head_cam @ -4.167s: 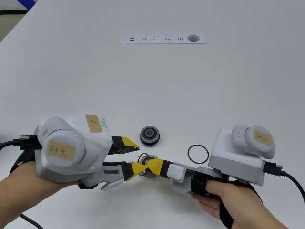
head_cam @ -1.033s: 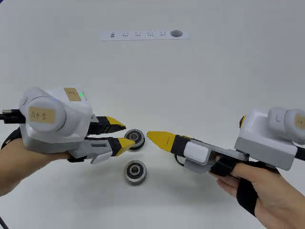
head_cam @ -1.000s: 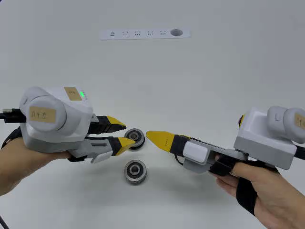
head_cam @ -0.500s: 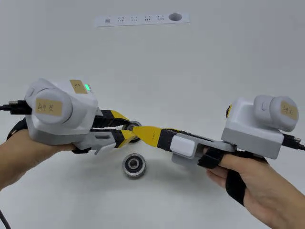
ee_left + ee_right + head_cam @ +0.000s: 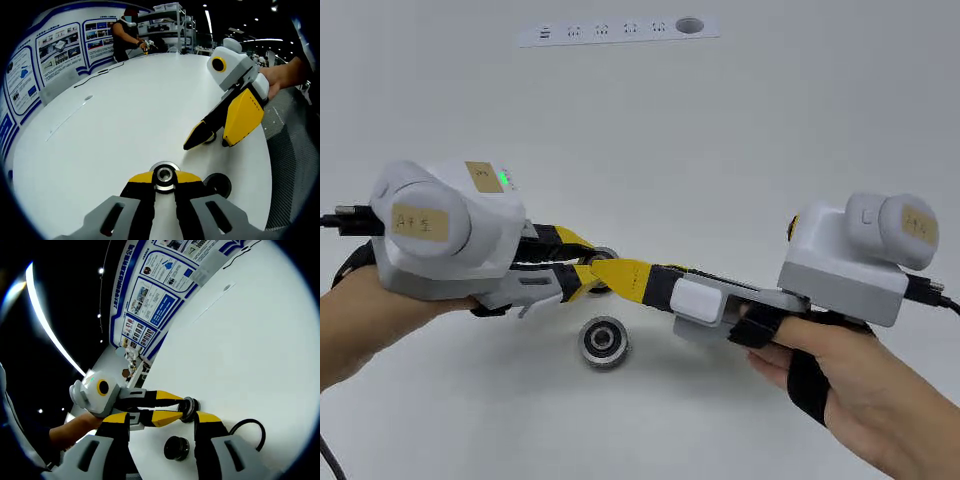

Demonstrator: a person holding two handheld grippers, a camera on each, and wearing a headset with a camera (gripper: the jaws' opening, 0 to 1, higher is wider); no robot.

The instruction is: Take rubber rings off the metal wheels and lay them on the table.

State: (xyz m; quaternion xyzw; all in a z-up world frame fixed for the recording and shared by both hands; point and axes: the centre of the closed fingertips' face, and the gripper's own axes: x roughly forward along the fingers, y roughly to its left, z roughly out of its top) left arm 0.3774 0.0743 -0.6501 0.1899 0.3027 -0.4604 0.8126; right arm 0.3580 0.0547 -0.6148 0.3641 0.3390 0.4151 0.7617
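My left gripper (image 5: 586, 272) is shut on a small metal wheel (image 5: 604, 257) with a black rubber rim, held just above the table. In the left gripper view the same wheel (image 5: 164, 173) sits between the yellow fingertips. My right gripper (image 5: 612, 274) comes in from the right, open, with its yellow jaws reaching the held wheel (image 5: 189, 407). A second wheel (image 5: 604, 341) lies flat on the table below the jaws. A loose black rubber ring (image 5: 248, 432) lies on the table beside my right gripper (image 5: 163, 418).
A white power strip (image 5: 618, 31) lies at the far edge of the white table (image 5: 750, 130). The second wheel (image 5: 176, 447) sits close under both grippers. A person stands at the table's far end in the left gripper view.
My right gripper has moved left until its jaws meet the wheel in my left gripper. The left gripper has kept its hold on that wheel.
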